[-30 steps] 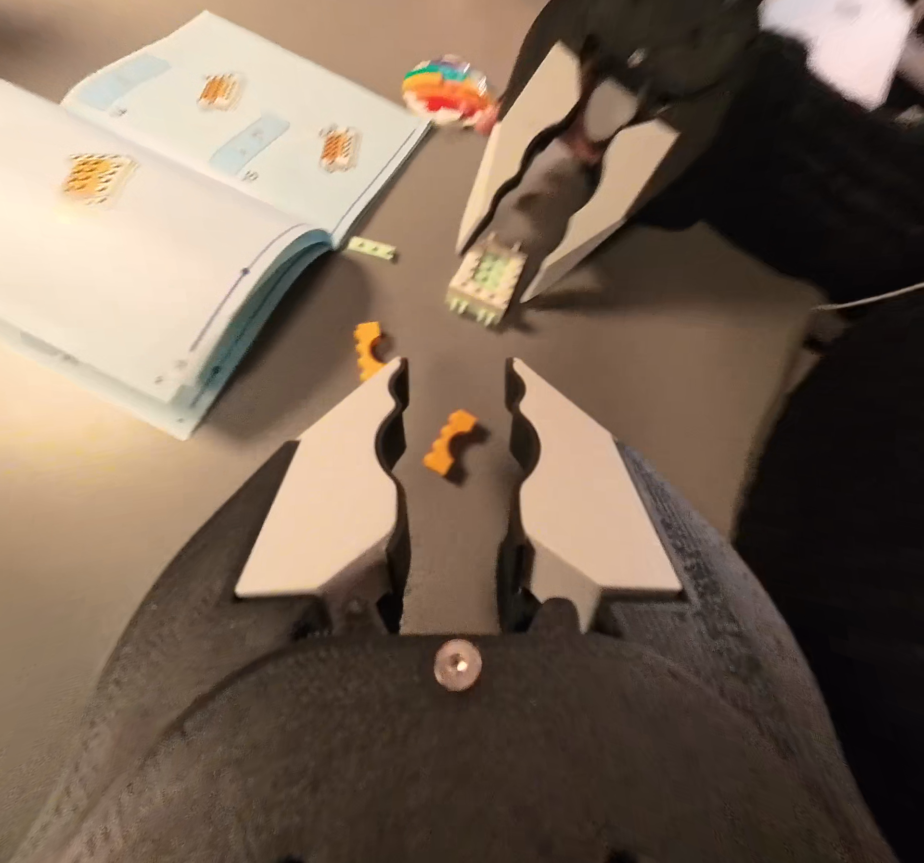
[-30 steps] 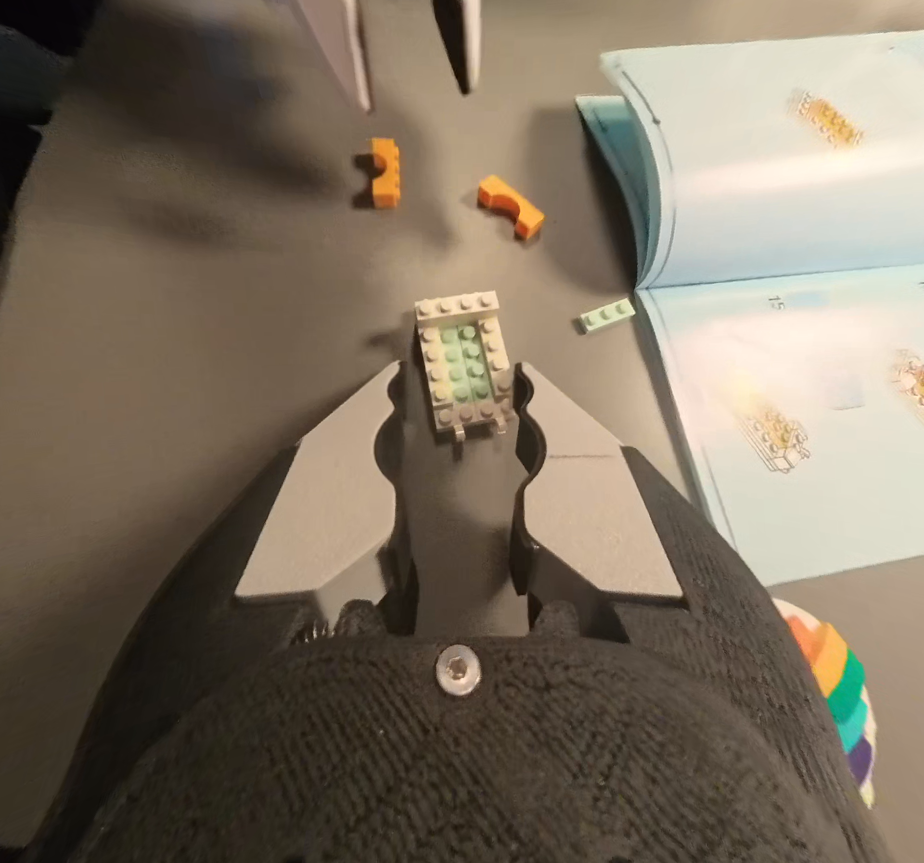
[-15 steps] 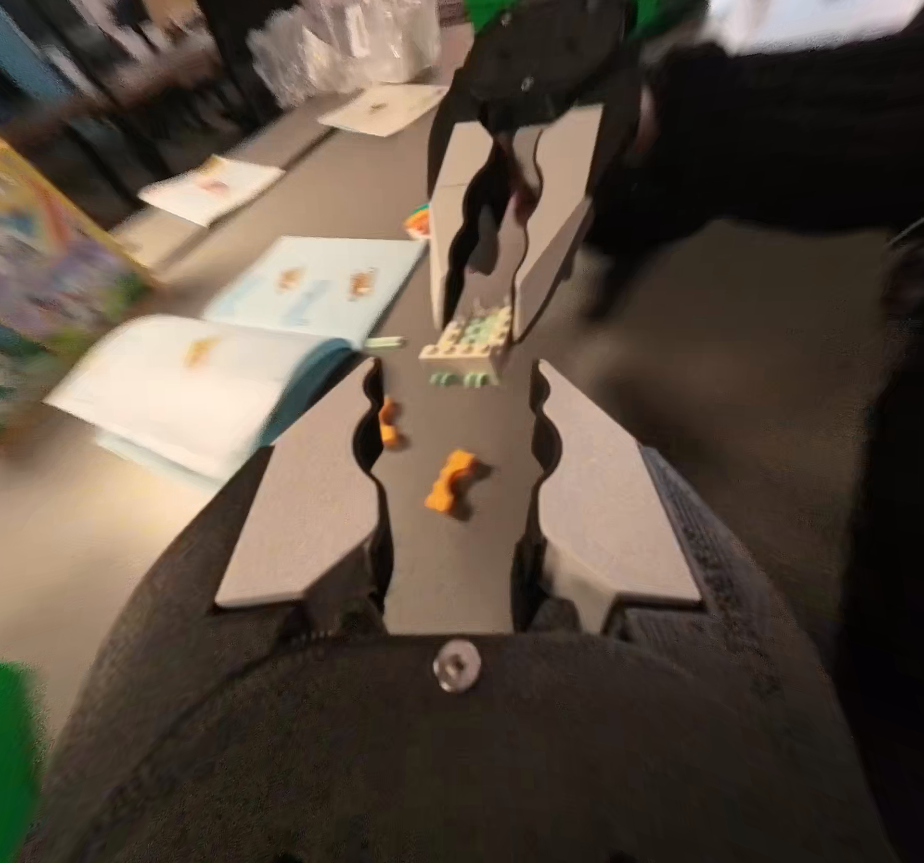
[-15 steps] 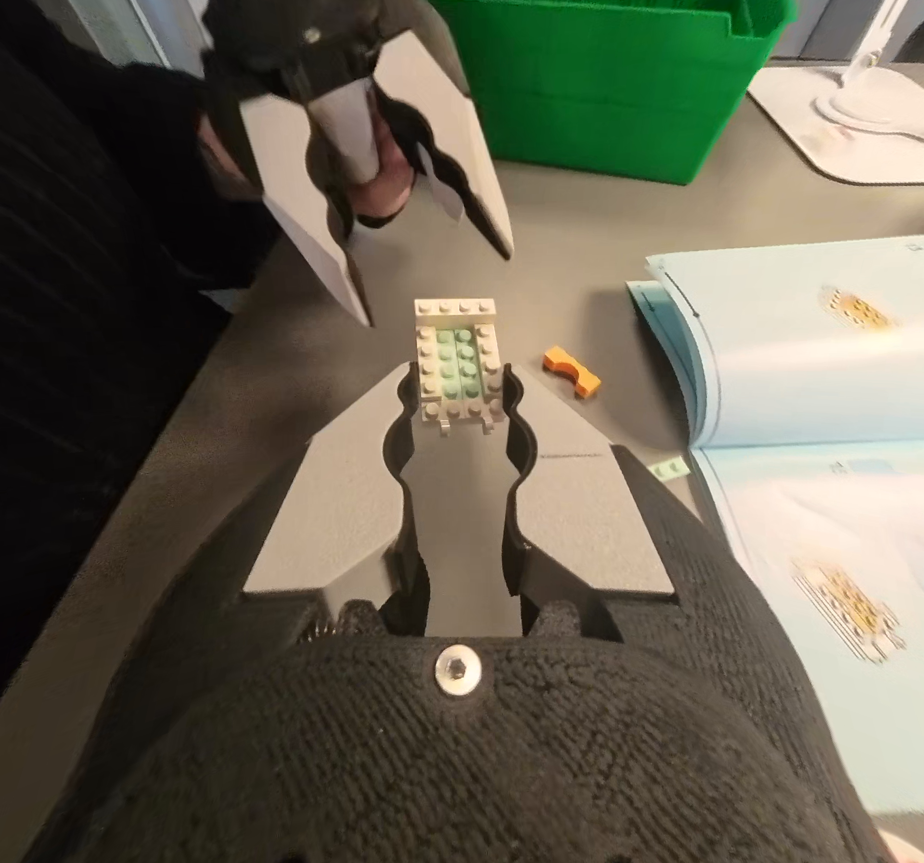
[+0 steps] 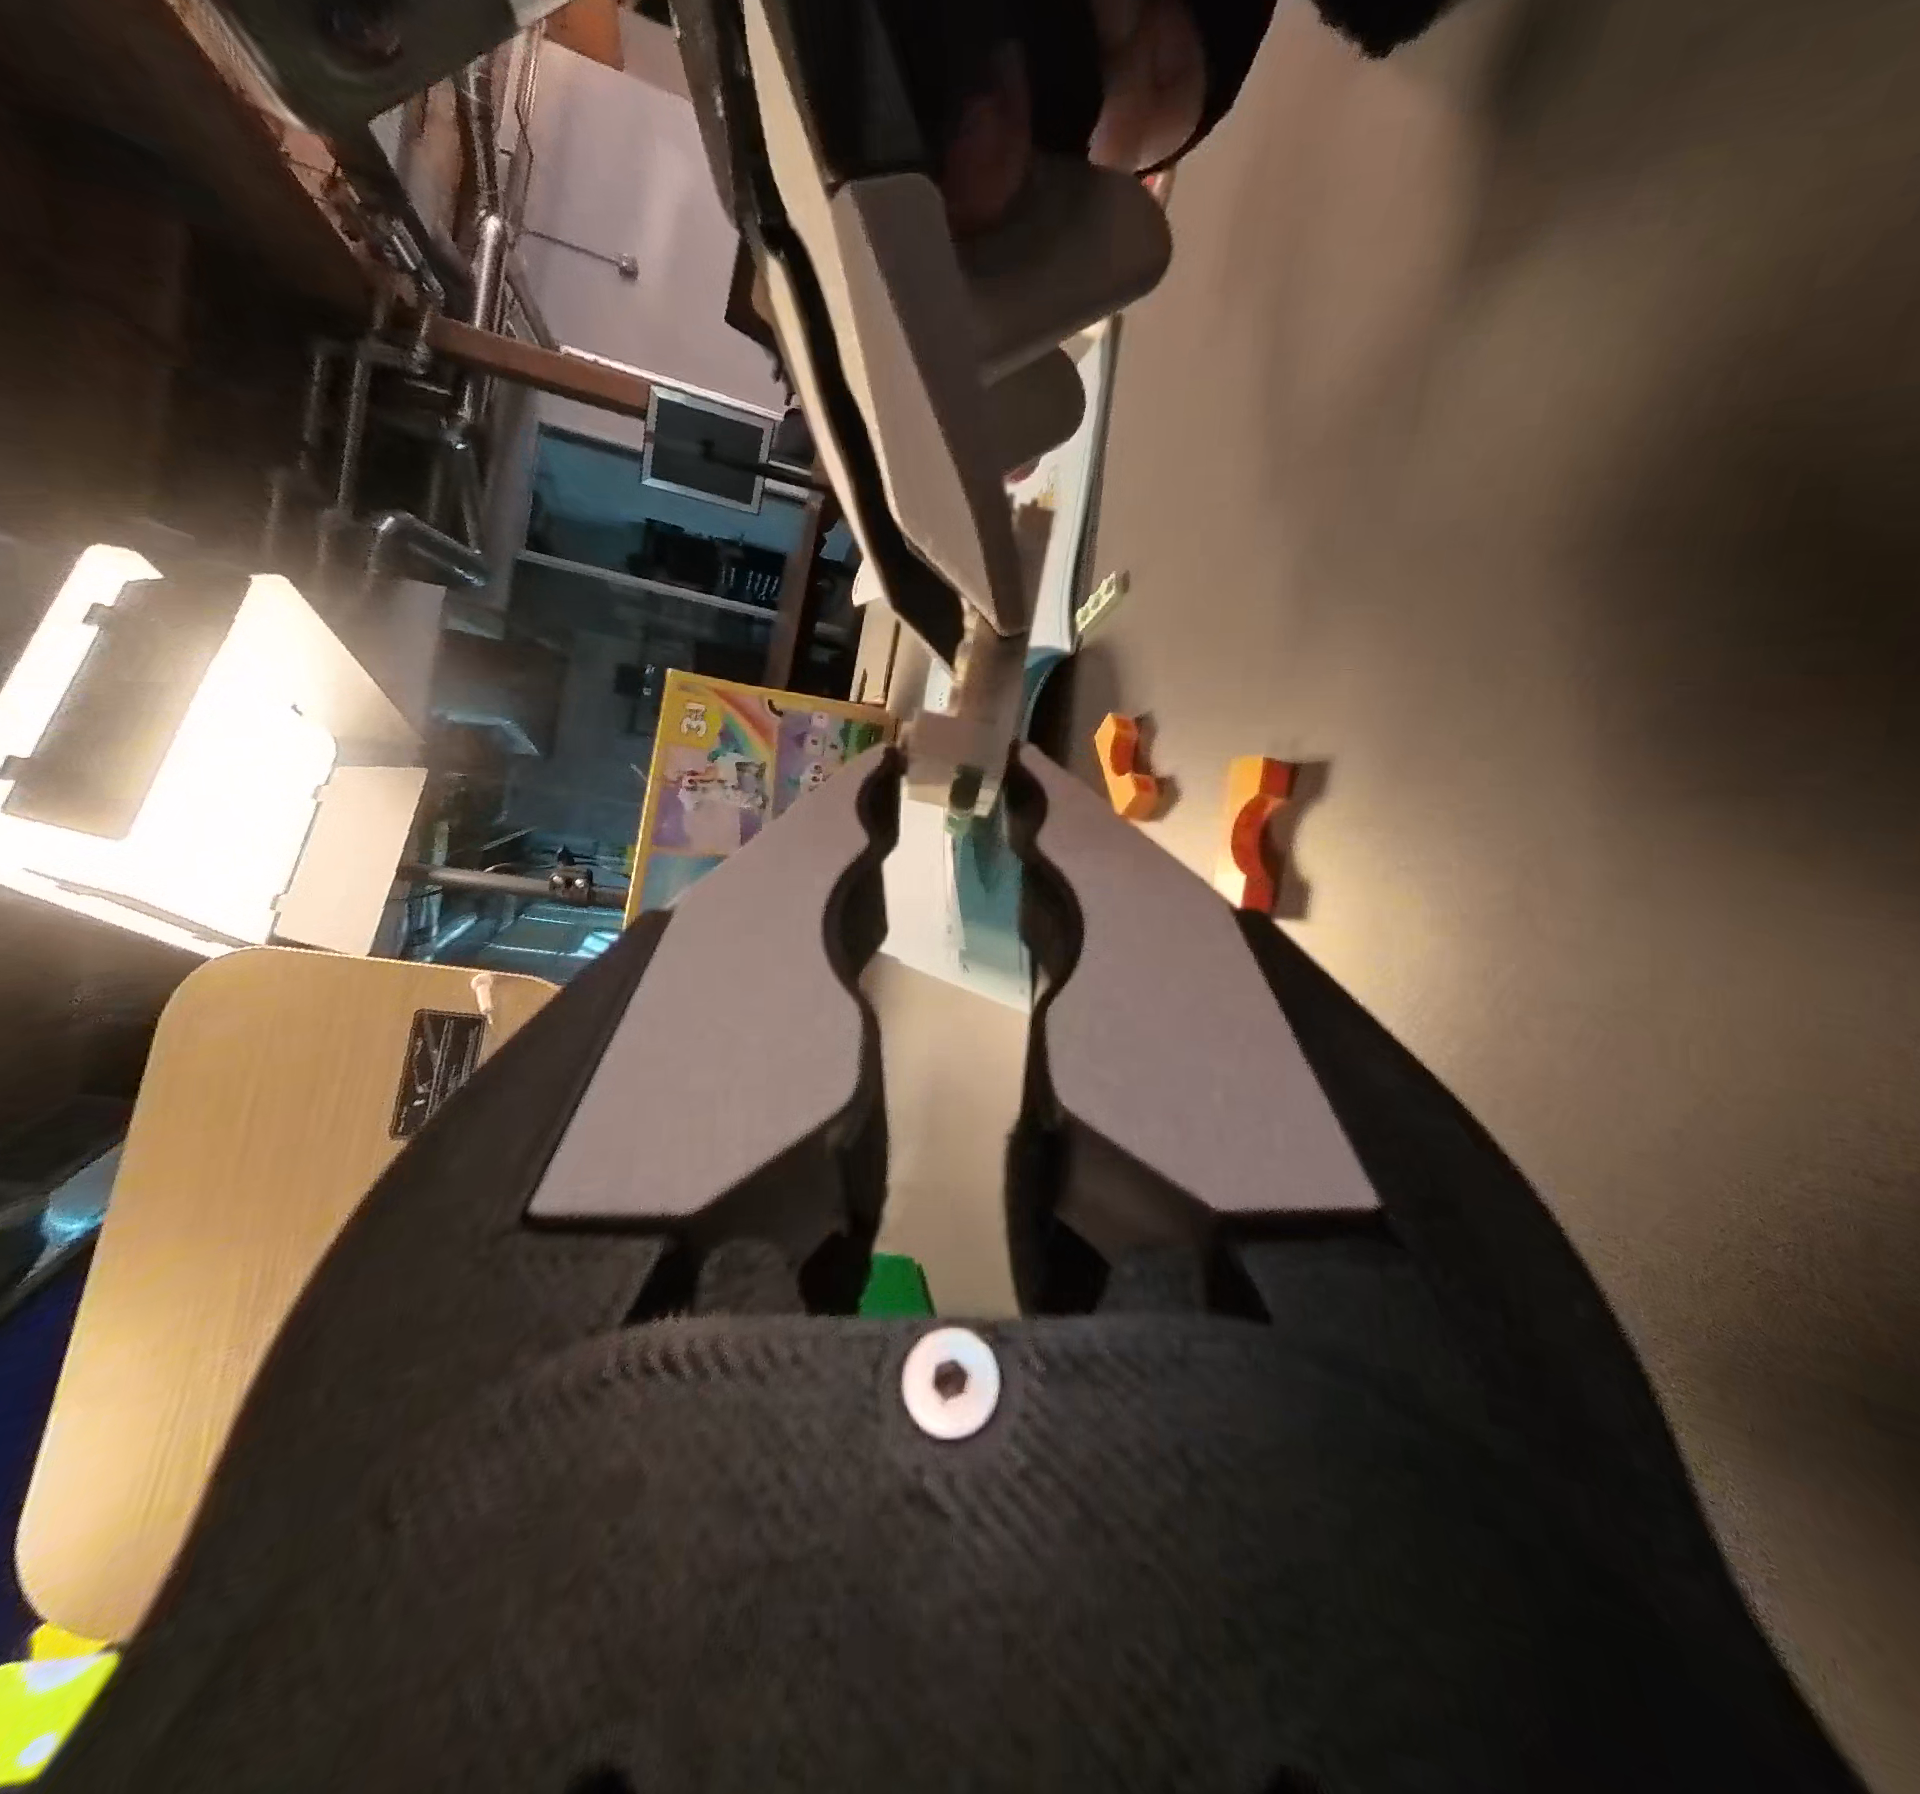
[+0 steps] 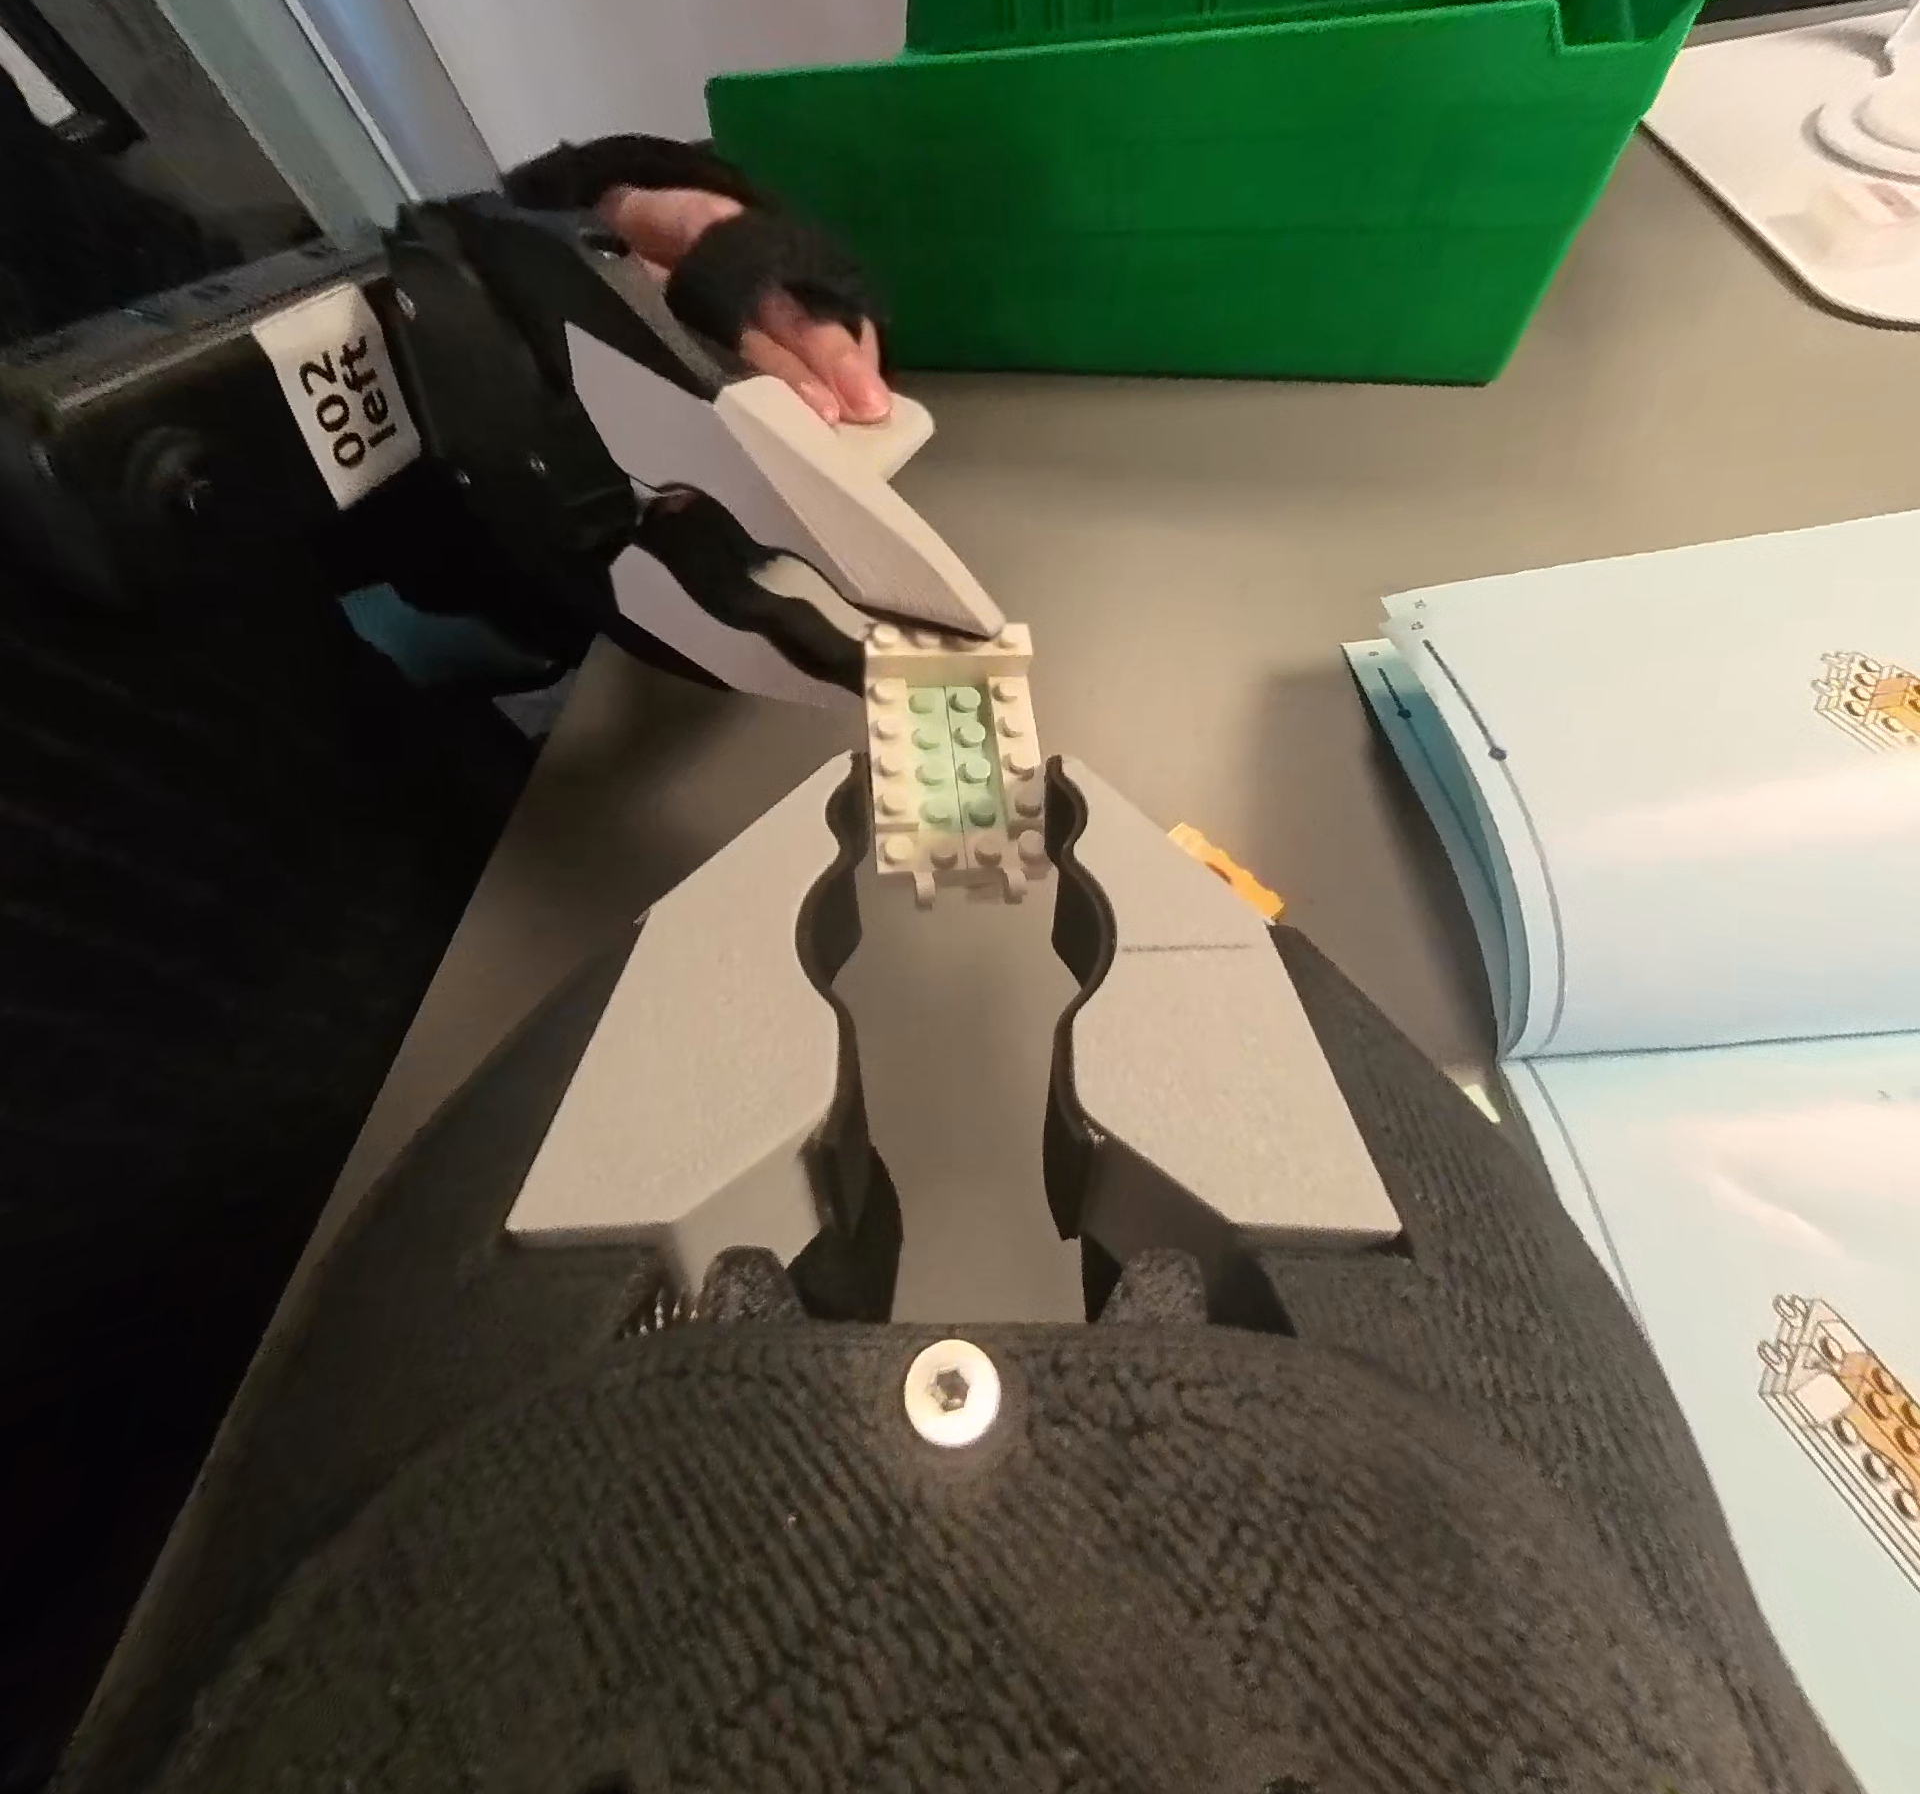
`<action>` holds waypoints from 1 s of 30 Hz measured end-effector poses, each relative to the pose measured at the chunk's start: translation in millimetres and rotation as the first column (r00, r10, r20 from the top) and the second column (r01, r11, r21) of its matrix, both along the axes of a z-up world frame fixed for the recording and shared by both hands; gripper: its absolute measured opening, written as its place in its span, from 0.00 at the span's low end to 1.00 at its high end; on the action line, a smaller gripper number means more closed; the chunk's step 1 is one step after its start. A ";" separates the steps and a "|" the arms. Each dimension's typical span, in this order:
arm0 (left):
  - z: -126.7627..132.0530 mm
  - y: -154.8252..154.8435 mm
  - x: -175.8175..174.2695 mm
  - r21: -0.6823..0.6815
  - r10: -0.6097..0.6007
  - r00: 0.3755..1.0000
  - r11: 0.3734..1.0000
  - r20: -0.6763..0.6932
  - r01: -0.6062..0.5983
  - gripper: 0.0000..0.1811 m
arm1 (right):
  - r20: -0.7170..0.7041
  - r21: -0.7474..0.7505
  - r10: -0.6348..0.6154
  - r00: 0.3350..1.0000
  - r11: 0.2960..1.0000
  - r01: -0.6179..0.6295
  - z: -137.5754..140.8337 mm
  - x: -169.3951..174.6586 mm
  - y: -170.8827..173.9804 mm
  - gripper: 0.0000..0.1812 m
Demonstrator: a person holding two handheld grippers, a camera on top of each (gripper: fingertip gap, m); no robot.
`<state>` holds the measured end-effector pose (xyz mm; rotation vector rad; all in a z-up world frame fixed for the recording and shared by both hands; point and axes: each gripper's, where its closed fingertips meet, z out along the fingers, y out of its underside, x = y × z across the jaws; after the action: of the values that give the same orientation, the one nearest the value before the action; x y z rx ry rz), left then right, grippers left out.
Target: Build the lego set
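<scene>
A small grey lego assembly (image 6: 951, 705) with light green studs in its middle is held in the air between both grippers. My right gripper (image 6: 954, 778) is shut on its near end, one finger on each long side. My left gripper (image 5: 951, 757) is rolled sideways and shut on the assembly's (image 5: 940, 752) far end, one finger on the top row of studs and one under it; it also shows in the right wrist view (image 6: 935, 638). Two orange arch bricks (image 5: 1132, 768) (image 5: 1262, 830) lie on the grey table (image 5: 1558, 705). A small light green plate (image 5: 1101, 601) lies near the booklet.
An open light blue instruction booklet (image 6: 1662, 809) lies on the right. A green plastic bin (image 6: 1247, 134) stands at the back. The colourful lego box (image 5: 727, 788) stands beyond the booklet. One orange arch (image 6: 1226, 871) peeks out beside my right finger.
My right gripper has lifted the assembly off the table. My left gripper has rolled onto its side, moved in and closed on the assembly's far end.
</scene>
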<state>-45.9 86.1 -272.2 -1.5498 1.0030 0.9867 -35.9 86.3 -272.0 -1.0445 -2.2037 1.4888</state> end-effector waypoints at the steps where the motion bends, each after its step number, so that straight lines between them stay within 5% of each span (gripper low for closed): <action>1: -0.6 -0.6 -0.8 0.005 0.004 1.000 1.000 -0.016 -0.004 0.10 | 0.005 0.004 0.006 1.000 1.000 -0.006 -0.8 -0.5 -0.3 0.18; 8: -9.8 -7.5 -48.1 0.036 0.154 0.984 0.988 -0.095 -0.151 0.10 | 0.044 0.168 0.001 0.999 0.986 -0.009 -18.7 -6.7 31.2 0.20; 18: -21.1 -6.4 -55.0 -0.024 0.110 0.994 0.994 0.023 -0.109 0.10 | 0.145 0.280 0.182 0.973 0.935 -0.217 -57.7 -29.2 46.6 0.19; 26: -22.6 -6.9 -62.2 -0.050 0.113 0.984 0.993 0.137 -0.107 0.10 | 0.219 0.310 0.278 0.935 0.889 -0.337 -64.1 -35.7 41.4 0.06; 30: -22.8 -7.3 -64.6 -0.059 0.118 0.978 0.992 0.173 -0.109 0.10 | 0.069 0.529 0.262 0.963 0.809 -0.258 -57.7 -41.1 48.0 0.06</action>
<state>-110.5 78.8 -295.0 -1.7188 0.8275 0.8904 -77.1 134.3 -329.7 -0.5650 -2.6121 0.8519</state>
